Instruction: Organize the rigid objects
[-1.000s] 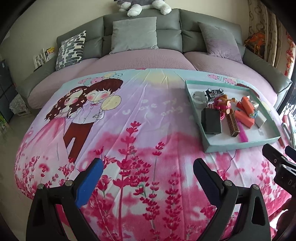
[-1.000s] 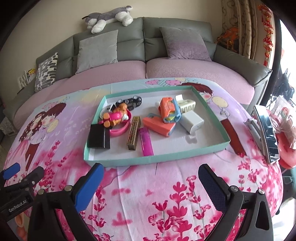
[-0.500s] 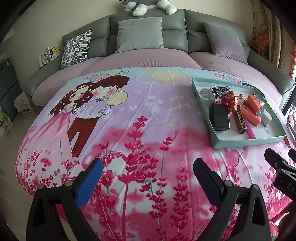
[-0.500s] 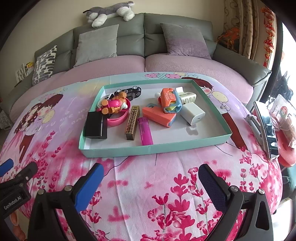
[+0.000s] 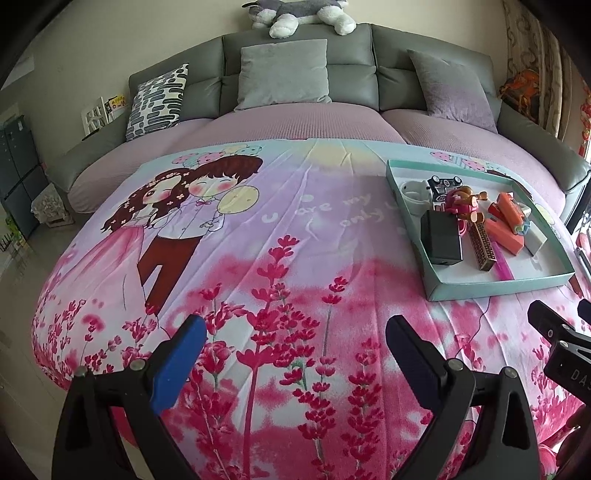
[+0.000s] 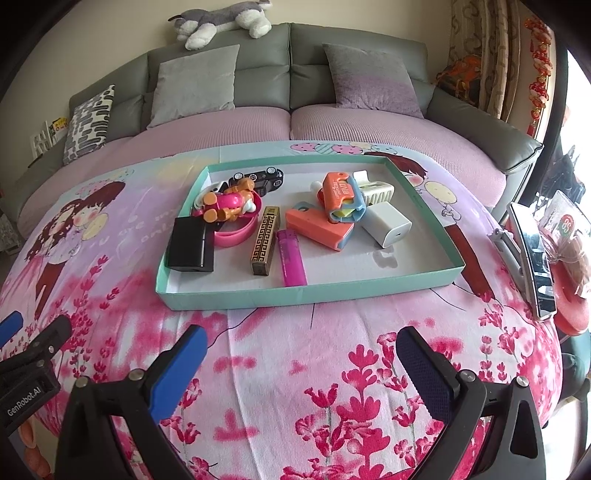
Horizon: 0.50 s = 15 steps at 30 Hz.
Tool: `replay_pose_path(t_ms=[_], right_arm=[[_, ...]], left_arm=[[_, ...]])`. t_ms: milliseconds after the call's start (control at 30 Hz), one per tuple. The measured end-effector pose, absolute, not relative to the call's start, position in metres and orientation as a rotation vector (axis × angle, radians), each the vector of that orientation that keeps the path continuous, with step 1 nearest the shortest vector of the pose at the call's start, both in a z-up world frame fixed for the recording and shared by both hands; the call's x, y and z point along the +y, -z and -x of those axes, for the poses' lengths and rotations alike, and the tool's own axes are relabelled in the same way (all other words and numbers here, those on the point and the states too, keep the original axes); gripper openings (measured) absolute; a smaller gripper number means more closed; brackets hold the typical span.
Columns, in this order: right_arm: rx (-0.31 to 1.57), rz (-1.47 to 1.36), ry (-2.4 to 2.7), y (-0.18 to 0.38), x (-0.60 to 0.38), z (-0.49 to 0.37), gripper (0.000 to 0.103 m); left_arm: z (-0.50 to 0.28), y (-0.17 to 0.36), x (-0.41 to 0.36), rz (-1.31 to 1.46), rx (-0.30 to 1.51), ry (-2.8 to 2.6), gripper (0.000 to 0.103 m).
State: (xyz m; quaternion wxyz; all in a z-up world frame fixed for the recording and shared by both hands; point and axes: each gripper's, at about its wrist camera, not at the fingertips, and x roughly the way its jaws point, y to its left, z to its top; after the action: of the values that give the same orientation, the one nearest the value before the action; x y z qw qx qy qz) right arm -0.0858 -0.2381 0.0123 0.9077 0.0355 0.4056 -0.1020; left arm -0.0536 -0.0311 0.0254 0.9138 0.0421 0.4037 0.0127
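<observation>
A shallow teal tray (image 6: 310, 293) lies on the pink printed cloth and holds several small objects: a black box (image 6: 190, 243), a gold patterned bar (image 6: 264, 240), a pink lighter (image 6: 291, 258), an orange case (image 6: 319, 229), a white charger (image 6: 386, 225), a toy car (image 6: 260, 179) and a pink toy figure (image 6: 231, 203). The tray also shows in the left wrist view (image 5: 498, 286). My right gripper (image 6: 299, 363) is open and empty, in front of the tray. My left gripper (image 5: 293, 352) is open and empty, over the cloth left of the tray.
A grey sofa (image 6: 288, 74) with cushions stands behind the table, a plush dog (image 6: 221, 20) on its back. A metal clip-like object (image 6: 532, 251) and a red item (image 6: 570, 310) lie at the table's right edge. The left cloth area (image 5: 221, 240) holds no objects.
Both grippers have drawn back and risen a little, so the table and tray look smaller and farther. Both stay open. Nothing in the tray has moved.
</observation>
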Motion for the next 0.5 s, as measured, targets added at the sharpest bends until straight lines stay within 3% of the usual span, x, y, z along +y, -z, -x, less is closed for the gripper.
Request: replay_pose_path(t_ms=[500], right_arm=[[0.85,-0.07,0.198,-0.0097,-0.2369,0.0839,0.103]], left_arm=[[0.0522,-0.0214,-0.037,-0.111,0.841,-0.028,0.098]])
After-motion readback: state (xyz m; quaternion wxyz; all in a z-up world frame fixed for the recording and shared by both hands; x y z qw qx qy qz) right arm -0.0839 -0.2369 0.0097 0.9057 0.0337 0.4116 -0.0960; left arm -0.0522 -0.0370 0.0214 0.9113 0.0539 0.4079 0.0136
